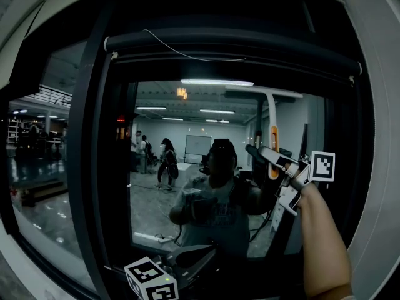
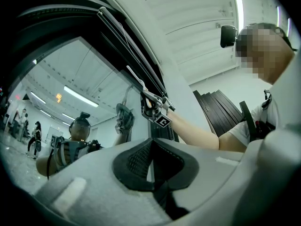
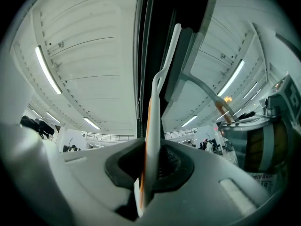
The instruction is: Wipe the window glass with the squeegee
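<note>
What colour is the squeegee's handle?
The squeegee handle is white with an orange strip, clearest in the right gripper view.

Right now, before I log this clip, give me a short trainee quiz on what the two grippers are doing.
1. True or false: the right gripper is shut on the handle of the squeegee.
2. Multiple choice: in the head view, where is the left gripper?
A) raised beside the right gripper
B) low, near the bottom edge of the picture
C) out of view
3. Fill in the blank: the squeegee's handle is white with a stripe of ___ along it.

Key: 1 true; 2 B; 3 orange.
</note>
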Motion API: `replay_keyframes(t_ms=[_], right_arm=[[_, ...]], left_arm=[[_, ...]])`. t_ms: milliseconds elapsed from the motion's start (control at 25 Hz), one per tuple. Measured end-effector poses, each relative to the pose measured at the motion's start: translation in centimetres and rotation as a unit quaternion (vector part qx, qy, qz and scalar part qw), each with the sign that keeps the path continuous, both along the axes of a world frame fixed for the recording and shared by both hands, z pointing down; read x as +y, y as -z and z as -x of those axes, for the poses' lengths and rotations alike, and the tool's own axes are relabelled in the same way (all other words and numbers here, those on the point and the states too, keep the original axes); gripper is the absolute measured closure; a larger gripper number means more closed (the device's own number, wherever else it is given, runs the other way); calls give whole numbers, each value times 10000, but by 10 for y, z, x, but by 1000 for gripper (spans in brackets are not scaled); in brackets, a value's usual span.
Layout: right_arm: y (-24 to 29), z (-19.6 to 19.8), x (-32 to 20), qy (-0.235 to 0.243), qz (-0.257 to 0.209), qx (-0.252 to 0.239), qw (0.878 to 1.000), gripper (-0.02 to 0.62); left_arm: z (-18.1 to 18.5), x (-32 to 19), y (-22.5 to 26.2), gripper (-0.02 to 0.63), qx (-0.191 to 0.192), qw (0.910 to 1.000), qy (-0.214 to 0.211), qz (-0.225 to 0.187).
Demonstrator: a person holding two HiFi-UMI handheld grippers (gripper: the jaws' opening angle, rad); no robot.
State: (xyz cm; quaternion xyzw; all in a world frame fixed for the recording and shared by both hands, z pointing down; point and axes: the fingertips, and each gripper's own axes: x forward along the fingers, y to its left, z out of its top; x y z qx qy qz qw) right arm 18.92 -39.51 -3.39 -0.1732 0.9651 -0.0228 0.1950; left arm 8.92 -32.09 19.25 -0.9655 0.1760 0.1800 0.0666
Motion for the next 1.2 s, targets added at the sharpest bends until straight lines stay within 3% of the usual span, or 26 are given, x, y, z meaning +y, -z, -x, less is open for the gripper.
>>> replay_keyframes(t_ms=[1200], right_arm=[[-56,-1,-5,-134,271,28,9995,568]], left_arm=[[-3,8,-20,609,-2,9996,-60,286]])
